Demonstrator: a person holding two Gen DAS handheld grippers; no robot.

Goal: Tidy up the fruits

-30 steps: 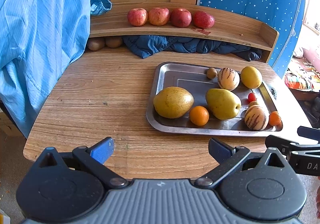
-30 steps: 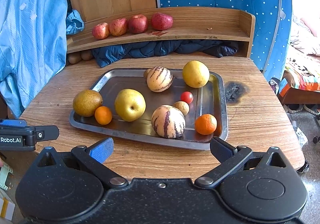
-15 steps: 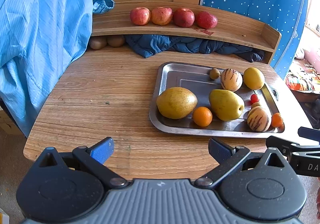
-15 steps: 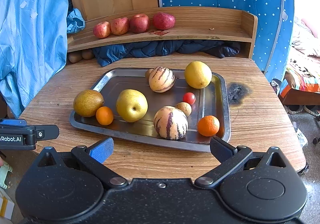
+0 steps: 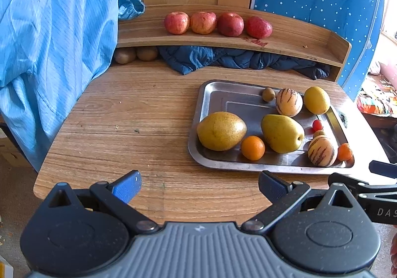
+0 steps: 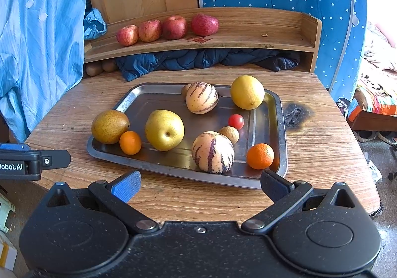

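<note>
On the desk (image 5: 129, 114), mixed fruit fills the tray (image 6: 139, 99); both grippers have edged closer, jaws open and empty.

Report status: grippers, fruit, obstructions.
Left gripper and right gripper open, empty. Fruit on steel tray; four apples shelved. Nothing blocking.

White letters "DAS" (image 5: 385, 212), cut off by the picture's right edge, stand on the black body of the right tongs in the left wrist view. In the right wrist view, "Robot.AI" (image 6: 11, 166) stands in white on the black body of the left tongs at the left edge, its first letter partly cut off. No other text can be read.
</note>
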